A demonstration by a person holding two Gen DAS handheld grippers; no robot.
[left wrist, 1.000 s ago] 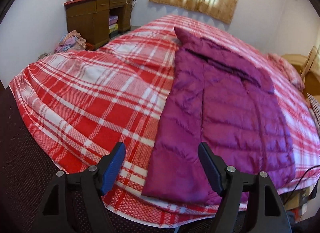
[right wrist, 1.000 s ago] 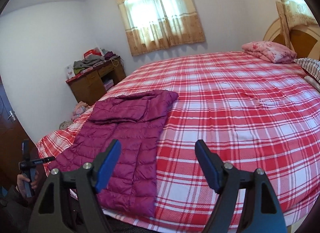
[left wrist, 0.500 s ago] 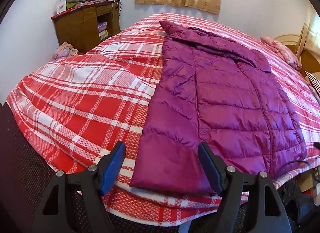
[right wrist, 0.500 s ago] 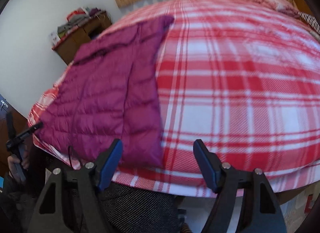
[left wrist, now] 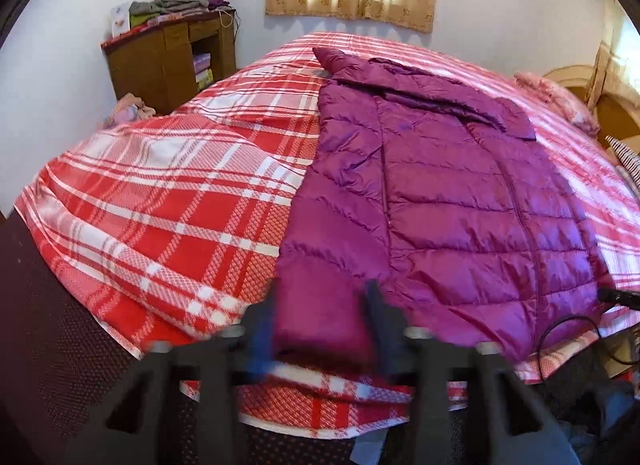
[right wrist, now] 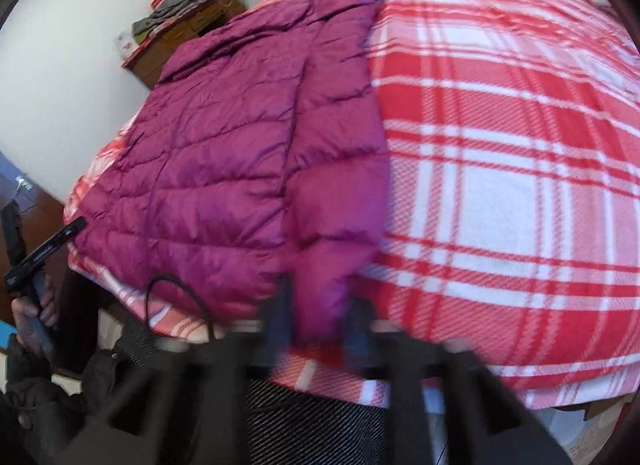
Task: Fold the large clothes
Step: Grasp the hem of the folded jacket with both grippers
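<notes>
A purple quilted down jacket (left wrist: 440,201) lies flat on the bed, hem towards me, sleeves folded in; it also shows in the right wrist view (right wrist: 240,153). My left gripper (left wrist: 320,325) stands at the jacket's near left hem corner, its blurred fingers closing around the fabric. My right gripper (right wrist: 320,313) stands at the near right hem corner, its blurred fingers narrow around the fabric there. The motion blur hides whether either has clamped.
The bed (left wrist: 160,205) has a red and white plaid cover. A wooden desk (left wrist: 168,61) with piled clothes stands at the far left wall. A pink pillow (left wrist: 560,101) lies at the headboard. A black cable (right wrist: 180,297) hangs at the bed's near edge.
Both grippers moved forward and down to the jacket's hem corners. Their fingers went from wide open to narrow around the fabric.
</notes>
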